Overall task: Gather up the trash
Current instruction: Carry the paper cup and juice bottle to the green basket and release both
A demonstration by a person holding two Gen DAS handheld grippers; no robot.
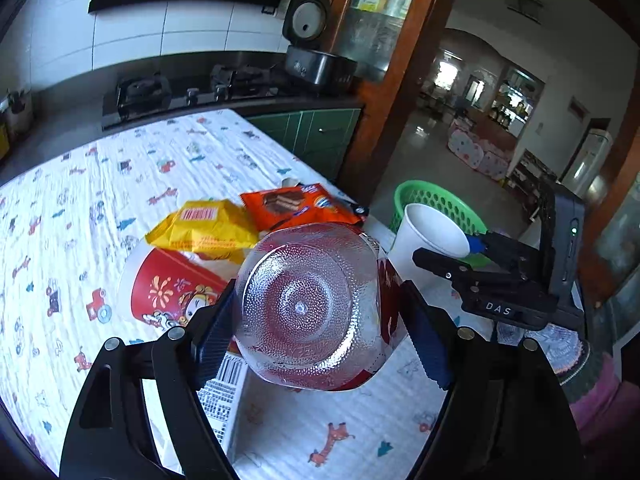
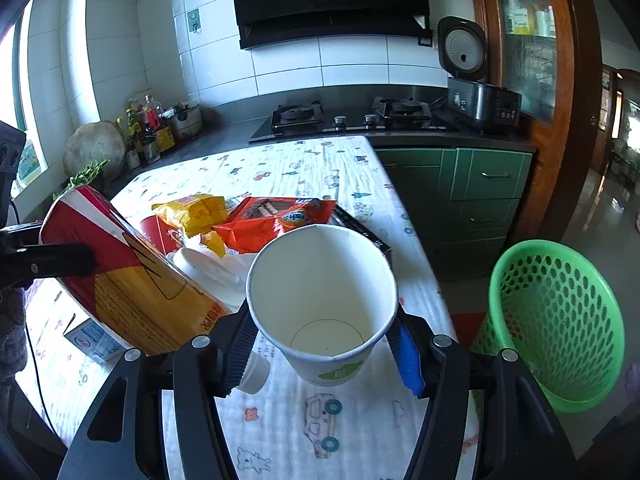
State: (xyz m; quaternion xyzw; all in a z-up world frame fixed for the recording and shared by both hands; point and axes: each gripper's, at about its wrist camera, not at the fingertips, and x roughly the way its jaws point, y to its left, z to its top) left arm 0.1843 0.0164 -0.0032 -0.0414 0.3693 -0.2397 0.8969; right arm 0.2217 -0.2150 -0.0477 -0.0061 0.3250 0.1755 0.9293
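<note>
My left gripper (image 1: 318,300) is shut on a clear plastic bottle (image 1: 304,304) with a red and yellow label; its dimpled base faces the camera. The right wrist view shows that bottle (image 2: 120,272) tilted above the table at the left. My right gripper (image 2: 322,320) is shut on an upright white paper cup (image 2: 320,280), which is empty inside. The cup (image 1: 432,232) hangs near the table's right edge, close to a green mesh basket (image 2: 560,320) standing on the floor beside the table.
On the patterned tablecloth (image 2: 320,168) lie a yellow wrapper (image 2: 192,212), an orange snack wrapper (image 2: 276,220), a red paper cup (image 1: 168,292) on its side and a white barcoded carton (image 1: 224,392). A stove (image 2: 344,116) and rice cooker (image 2: 480,100) stand on the counter behind.
</note>
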